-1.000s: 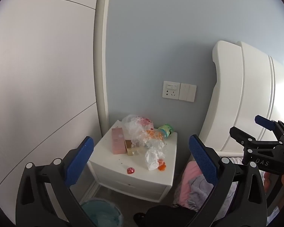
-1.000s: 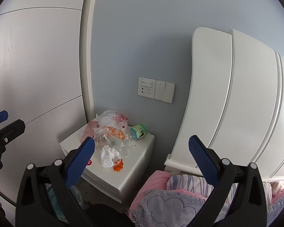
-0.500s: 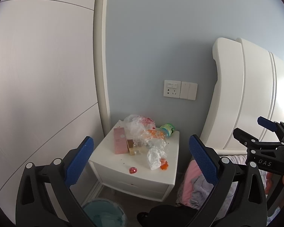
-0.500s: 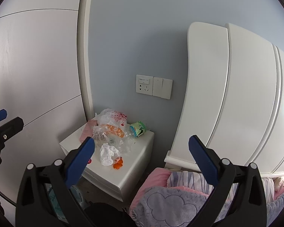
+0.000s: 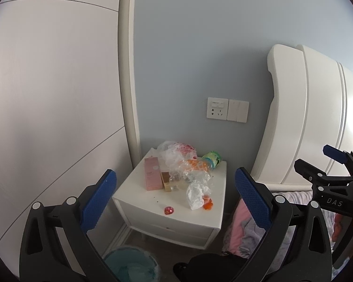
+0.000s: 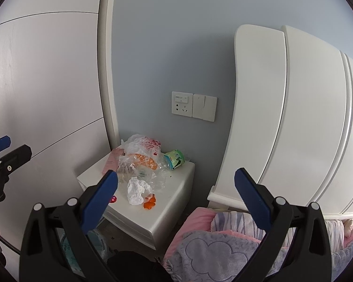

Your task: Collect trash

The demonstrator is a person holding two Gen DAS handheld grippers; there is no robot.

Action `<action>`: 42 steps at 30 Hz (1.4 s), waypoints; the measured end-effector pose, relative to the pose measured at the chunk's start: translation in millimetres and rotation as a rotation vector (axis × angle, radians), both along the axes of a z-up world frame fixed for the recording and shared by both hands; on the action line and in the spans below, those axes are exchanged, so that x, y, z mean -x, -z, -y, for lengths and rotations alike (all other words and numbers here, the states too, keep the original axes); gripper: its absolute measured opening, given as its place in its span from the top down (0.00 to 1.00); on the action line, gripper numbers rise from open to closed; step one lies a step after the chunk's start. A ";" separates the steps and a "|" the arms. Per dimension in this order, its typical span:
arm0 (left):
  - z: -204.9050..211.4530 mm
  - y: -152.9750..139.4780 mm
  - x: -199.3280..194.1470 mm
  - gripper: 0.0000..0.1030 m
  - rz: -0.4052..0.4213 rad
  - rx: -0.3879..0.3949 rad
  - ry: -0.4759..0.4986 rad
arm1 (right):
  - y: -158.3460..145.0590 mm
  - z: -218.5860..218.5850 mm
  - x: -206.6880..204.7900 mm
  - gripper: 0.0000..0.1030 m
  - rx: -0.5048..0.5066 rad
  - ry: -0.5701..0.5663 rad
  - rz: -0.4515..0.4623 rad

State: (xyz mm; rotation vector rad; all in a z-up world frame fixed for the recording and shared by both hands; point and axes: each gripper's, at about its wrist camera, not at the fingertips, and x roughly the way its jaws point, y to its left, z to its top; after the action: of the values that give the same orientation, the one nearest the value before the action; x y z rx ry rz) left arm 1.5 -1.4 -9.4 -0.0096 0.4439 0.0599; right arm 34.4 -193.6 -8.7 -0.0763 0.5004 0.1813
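Note:
A white nightstand (image 5: 138, 191) (image 6: 176, 188) carries a heap of trash: clear crumpled plastic bags (image 5: 178, 162) (image 6: 141, 150), a crumpled white wrapper (image 5: 195, 193) (image 6: 136, 189), an orange scrap (image 5: 208, 204) (image 6: 149, 203), a green cup (image 5: 213, 158) (image 6: 175, 159), a pink box (image 5: 151, 174) and a small red candy (image 5: 169, 209). A teal bin (image 5: 131, 266) stands on the floor in front. My left gripper (image 5: 175, 197) is open, well short of the nightstand, nothing between its fingers. My right gripper (image 6: 176, 195) is open too, equally far back and empty.
A white padded headboard (image 6: 294, 117) rises at the right, with pink and lilac bedding (image 6: 214, 246) below it. A wall socket and switch (image 5: 227, 109) sit above the nightstand. A white wardrobe panel (image 5: 47, 94) closes off the left side.
Both views have shifted slightly, the nightstand now a little closer and more central. Both grippers stay open and empty.

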 end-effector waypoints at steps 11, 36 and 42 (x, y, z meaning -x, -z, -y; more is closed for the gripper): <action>-5.0 6.1 -10.3 0.05 -0.026 0.028 -0.021 | 8.7 -1.1 -10.6 0.06 -0.008 -0.051 -0.018; -8.4 4.4 1.9 0.05 0.034 0.091 0.079 | 1.0 6.4 14.1 0.06 0.024 0.024 0.027; -7.5 0.2 7.0 0.05 0.017 0.123 0.093 | -3.3 2.5 29.1 0.06 0.043 -0.004 0.057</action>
State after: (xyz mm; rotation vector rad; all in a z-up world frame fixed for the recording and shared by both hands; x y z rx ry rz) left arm -5.5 6.1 -9.6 -0.1102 0.4297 -0.0588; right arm 5.3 -196.2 -5.4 -0.1242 0.4474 0.1722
